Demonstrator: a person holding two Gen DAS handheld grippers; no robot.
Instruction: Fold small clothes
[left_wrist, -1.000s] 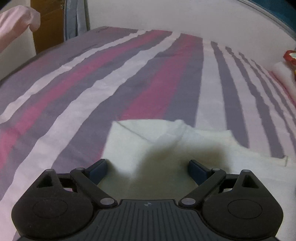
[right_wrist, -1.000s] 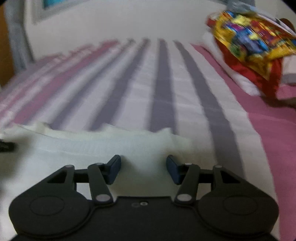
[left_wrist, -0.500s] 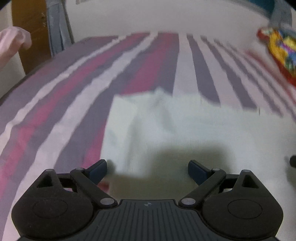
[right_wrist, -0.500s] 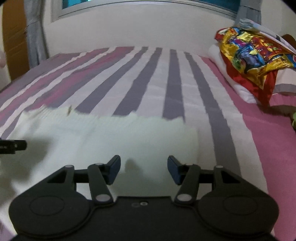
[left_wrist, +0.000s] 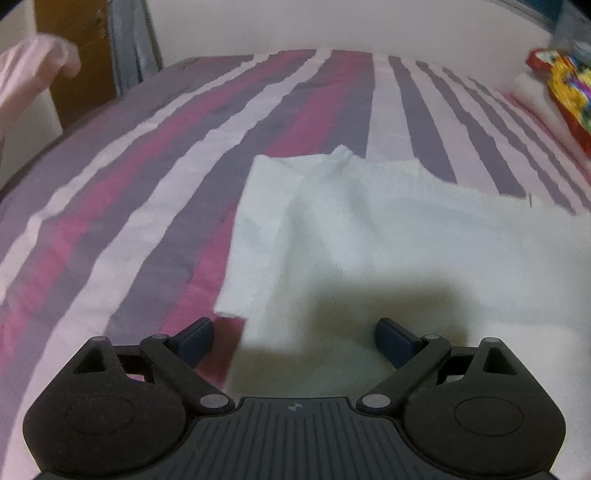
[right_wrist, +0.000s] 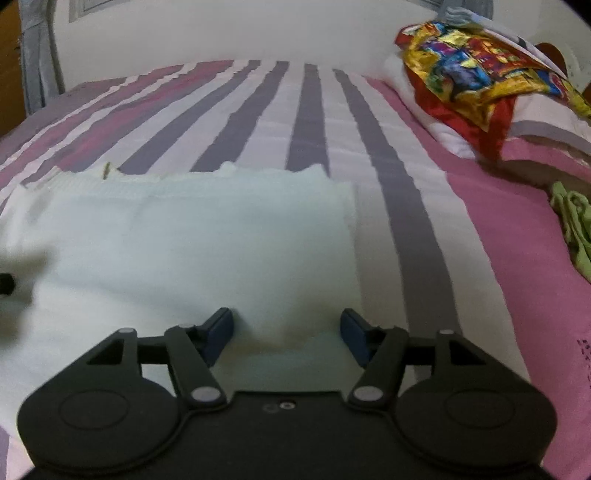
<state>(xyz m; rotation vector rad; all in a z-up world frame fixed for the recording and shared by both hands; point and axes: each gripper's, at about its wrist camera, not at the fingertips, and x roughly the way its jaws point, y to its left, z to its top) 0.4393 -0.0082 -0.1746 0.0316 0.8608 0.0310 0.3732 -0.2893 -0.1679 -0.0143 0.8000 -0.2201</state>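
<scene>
Both claws, left claw (left_wrist: 294, 334) and right claw (right_wrist: 287, 334), stand apart over the white garment (left_wrist: 388, 236); ours right has just widened, probably releasing a finished fold on the bed (right_wrist: 258, 110).

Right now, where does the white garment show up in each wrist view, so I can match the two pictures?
Left wrist view: the white garment fills the centre and right, its left edge running down to just inside the left finger.
Right wrist view: the white garment fills the left and centre, its right edge ending just above the right finger.
Shared landmark: the colourful patterned cloth, far right in both views.
</scene>
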